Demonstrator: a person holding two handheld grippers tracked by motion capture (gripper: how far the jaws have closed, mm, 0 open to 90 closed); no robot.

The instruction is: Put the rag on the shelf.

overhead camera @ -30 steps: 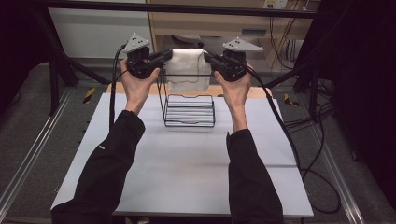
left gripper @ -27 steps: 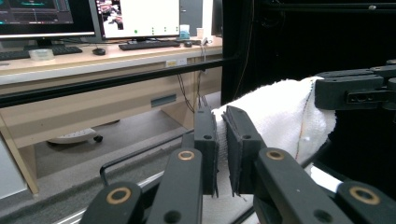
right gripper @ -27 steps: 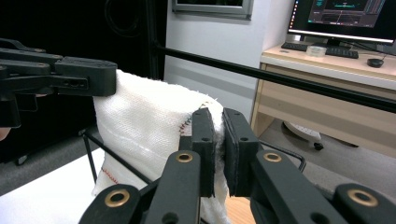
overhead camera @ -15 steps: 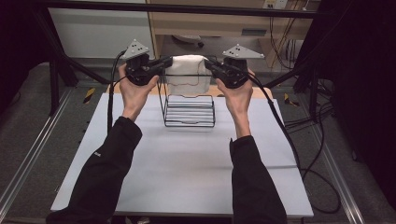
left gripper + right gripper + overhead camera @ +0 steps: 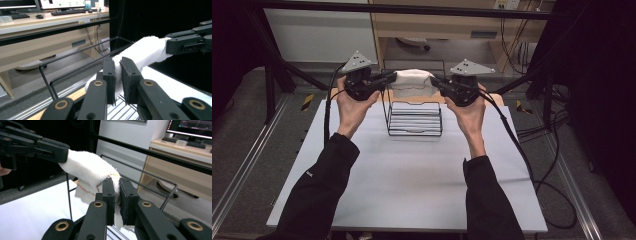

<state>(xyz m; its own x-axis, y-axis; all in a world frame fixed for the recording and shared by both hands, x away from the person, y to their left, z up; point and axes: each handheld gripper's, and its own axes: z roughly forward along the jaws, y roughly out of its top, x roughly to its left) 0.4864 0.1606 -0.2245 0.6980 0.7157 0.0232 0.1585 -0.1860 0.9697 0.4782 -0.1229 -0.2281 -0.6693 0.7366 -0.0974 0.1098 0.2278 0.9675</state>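
Observation:
A white cloth (image 5: 412, 80) hangs stretched between my two grippers, above the back of a black wire rack (image 5: 414, 117) on the white table. My left gripper (image 5: 391, 76) is shut on the cloth's left end; in the left gripper view the cloth (image 5: 140, 53) is pinched between the jaws of that gripper (image 5: 118, 75). My right gripper (image 5: 434, 80) is shut on the right end; in the right gripper view the cloth (image 5: 87, 171) sits clamped in that gripper (image 5: 116, 195), with a red stitched edge hanging below. Each view also shows the other gripper holding the far end.
The rack's tall wire frame (image 5: 75, 60) rises just behind and under the cloth. The white table top (image 5: 412, 180) stretches toward the person. Behind the table stand a wooden desk (image 5: 452, 22) and black frame bars. Cables (image 5: 532, 150) trail at the right.
Both hands have carried the cloth away from the person, toward the rack's back frame, and slightly down. The grips on the cloth look unchanged.

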